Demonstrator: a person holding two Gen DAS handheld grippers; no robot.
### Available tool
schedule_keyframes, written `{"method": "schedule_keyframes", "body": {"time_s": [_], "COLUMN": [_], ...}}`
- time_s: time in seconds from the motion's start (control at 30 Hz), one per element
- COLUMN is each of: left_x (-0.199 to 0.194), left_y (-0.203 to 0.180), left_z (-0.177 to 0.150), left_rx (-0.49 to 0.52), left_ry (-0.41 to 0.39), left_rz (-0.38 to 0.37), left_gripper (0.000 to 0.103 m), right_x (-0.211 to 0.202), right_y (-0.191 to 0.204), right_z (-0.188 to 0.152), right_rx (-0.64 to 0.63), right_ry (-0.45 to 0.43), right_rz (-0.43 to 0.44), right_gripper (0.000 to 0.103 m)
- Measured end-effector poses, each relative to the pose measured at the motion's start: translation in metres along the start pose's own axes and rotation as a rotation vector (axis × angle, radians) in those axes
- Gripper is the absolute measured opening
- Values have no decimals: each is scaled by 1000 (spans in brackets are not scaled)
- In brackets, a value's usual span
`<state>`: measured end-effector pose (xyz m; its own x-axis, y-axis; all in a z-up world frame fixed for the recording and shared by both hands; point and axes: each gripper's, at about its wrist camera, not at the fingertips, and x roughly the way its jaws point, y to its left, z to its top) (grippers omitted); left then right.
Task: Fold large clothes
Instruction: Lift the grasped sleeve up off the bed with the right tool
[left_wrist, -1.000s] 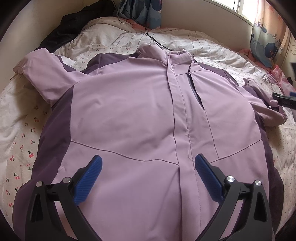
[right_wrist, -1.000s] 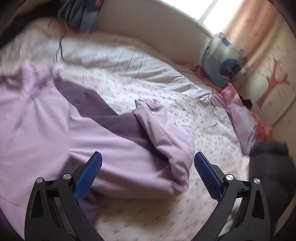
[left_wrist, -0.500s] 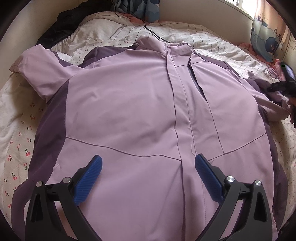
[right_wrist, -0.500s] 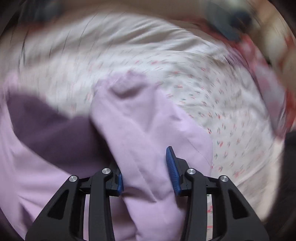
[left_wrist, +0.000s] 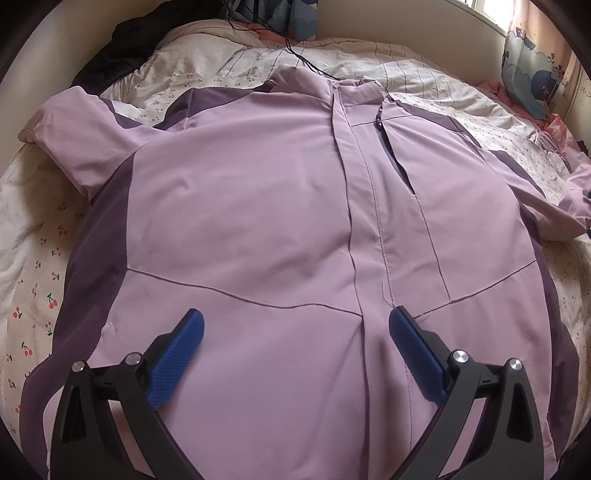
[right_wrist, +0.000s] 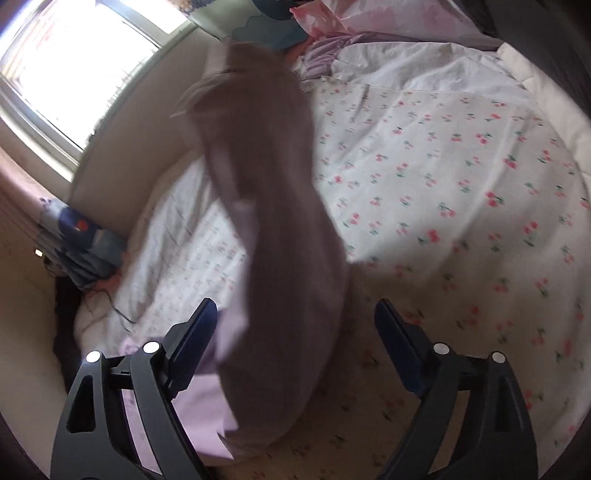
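Note:
A lilac jacket (left_wrist: 258, 221) with dark purple side panels lies front up and zipped on the bed. Above its lower front hangs my left gripper (left_wrist: 295, 332), open, with nothing between its blue pads. The jacket's left sleeve (left_wrist: 74, 140) is bent at the bed's edge. In the right wrist view the other sleeve (right_wrist: 273, 221) runs blurred from near the camera out across the sheet. It lies between the jaws of my right gripper (right_wrist: 295, 306), which are opening wide; the pads do not press on it.
A cherry-print sheet (right_wrist: 461, 206) covers the bed. Blue pillows (left_wrist: 532, 74) and a curved headboard (left_wrist: 406, 26) stand at the far side under a window (right_wrist: 74, 66). A black garment (left_wrist: 110, 55) and a thin cable (left_wrist: 303, 59) lie at the far left.
Half a second ago my right gripper was shut on the sleeve; it has since swung sideways, rolled, and spread its jaws. The left gripper barely moved, and the jacket's body looks the same.

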<state>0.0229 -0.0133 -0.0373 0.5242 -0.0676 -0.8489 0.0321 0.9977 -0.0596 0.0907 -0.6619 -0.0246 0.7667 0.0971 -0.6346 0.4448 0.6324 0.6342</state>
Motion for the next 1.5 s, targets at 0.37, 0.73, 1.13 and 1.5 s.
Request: {"method": "schedule_keyframes", "body": {"time_s": [0.37, 0.73, 1.13, 1.5], "left_x": [0, -19, -5, -131], "left_y": [0, 12, -3, 72], "left_z": [1, 8, 1, -15], "left_rx": [-8, -114, -31, 45], "left_ry": [-9, -118, -62, -213], "left_rz": [-11, -74, -40, 74], "left_gripper": [96, 96, 96, 96], "right_x": [34, 31, 72, -45], "right_y": [6, 55, -59, 14], "right_z": [61, 104, 28, -229], "right_rx": [53, -99, 198, -219], "right_ry": [-31, -224, 4, 816], "right_rz": [-24, 42, 71, 361], "right_gripper": [8, 8, 55, 68]}}
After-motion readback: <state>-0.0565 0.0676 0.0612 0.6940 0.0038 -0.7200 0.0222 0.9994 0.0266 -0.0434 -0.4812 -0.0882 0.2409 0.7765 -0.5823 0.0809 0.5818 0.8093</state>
